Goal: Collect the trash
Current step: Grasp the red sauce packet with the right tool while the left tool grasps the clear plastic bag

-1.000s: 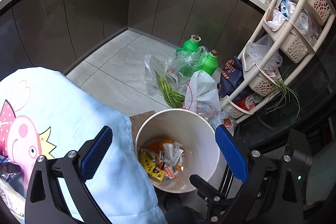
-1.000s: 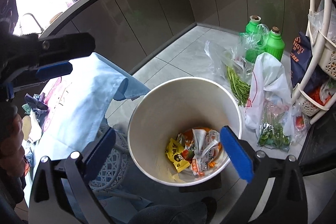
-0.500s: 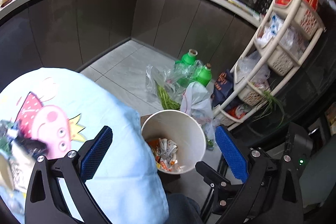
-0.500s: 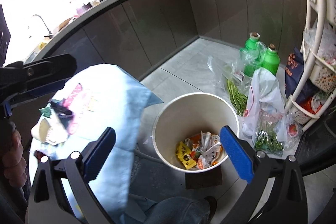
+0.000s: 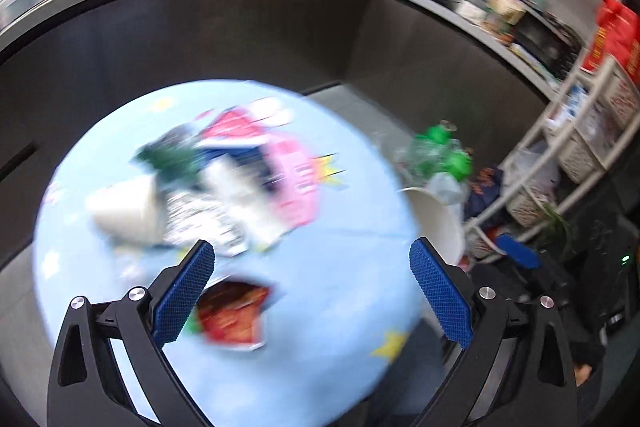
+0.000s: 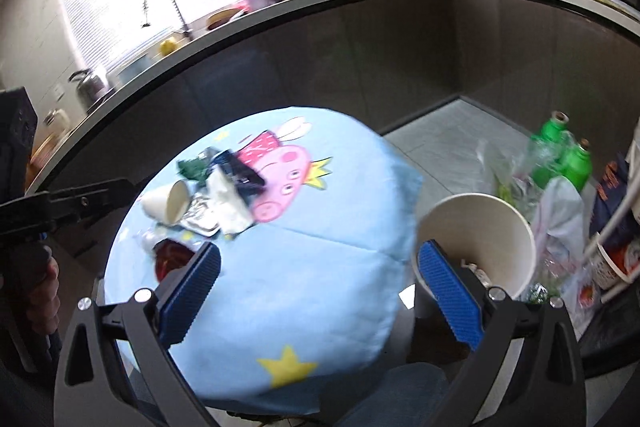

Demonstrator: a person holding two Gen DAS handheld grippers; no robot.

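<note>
Trash (image 6: 216, 187) lies on the table (image 6: 320, 267); the bin (image 6: 476, 239) stands right of it

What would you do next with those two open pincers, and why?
Probably lower the left gripper onto the red snack wrapper just ahead of it. Both grippers are open and empty, wrappers and a tipped paper cup lie on the blue tablecloth, and the white bin stands beside the table.
</note>
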